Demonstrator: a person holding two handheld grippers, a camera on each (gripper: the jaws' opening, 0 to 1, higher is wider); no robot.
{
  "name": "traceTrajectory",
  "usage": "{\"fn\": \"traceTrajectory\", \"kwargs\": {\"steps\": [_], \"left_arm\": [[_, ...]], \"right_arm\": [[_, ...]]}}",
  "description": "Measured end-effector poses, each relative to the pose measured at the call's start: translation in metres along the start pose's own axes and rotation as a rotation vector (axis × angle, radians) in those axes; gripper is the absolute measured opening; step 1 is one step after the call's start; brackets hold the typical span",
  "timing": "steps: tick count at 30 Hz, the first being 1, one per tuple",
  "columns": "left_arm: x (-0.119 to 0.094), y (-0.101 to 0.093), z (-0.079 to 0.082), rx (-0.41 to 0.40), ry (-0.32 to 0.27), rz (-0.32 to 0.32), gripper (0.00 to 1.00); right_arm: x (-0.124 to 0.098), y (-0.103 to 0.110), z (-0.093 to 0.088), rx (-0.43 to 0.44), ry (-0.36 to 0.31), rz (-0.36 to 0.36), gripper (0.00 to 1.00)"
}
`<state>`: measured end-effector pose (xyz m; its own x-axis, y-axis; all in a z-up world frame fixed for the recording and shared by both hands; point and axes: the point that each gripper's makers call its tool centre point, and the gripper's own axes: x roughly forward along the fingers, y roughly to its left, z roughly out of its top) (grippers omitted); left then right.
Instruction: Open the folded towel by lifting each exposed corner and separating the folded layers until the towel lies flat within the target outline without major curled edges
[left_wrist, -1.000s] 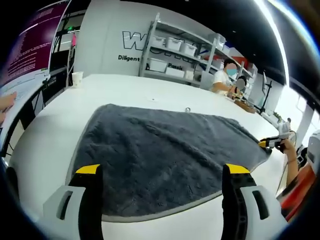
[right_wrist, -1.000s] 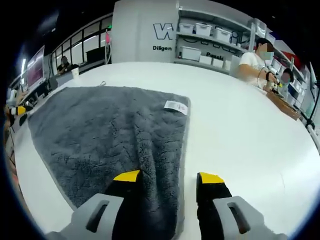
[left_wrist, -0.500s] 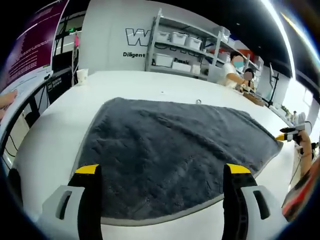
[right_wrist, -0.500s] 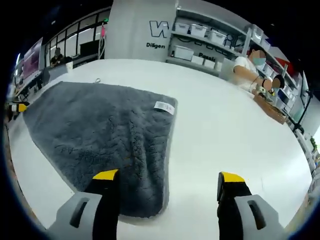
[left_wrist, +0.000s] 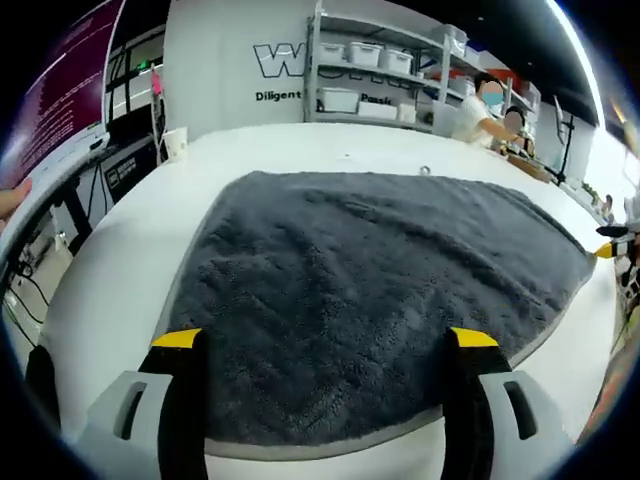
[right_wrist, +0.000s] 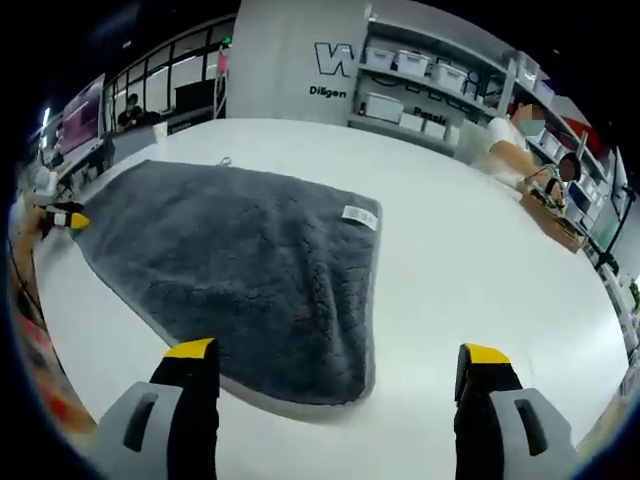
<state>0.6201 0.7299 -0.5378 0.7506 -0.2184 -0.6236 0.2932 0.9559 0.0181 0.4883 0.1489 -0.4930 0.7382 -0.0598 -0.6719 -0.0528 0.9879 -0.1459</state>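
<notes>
The dark grey plush towel now lies spread in a single layer on the white tabletop, its white care label showing near the far corner. A second ago the right gripper had its fingers closed on the near edge; now they stand wide apart, empty, pulled back from the towel. The left gripper remains spread wide over its own edge. Unfolding looks essentially finished; no target outline is discernible.
</notes>
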Motion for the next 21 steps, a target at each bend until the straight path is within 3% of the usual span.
{"fn": "traceTrajectory", "kwargs": {"steps": [7, 21], "left_arm": [[-0.008, -0.001, -0.004, -0.012, -0.047, 0.0, 0.94], [-0.024, -0.001, -0.017, -0.003, -0.021, -0.011, 0.92]], "right_arm": [[0.001, 0.005, 0.004, -0.013, -0.006, 0.021, 0.98], [-0.003, 0.013, -0.006, -0.029, 0.025, 0.034, 0.97]]}}
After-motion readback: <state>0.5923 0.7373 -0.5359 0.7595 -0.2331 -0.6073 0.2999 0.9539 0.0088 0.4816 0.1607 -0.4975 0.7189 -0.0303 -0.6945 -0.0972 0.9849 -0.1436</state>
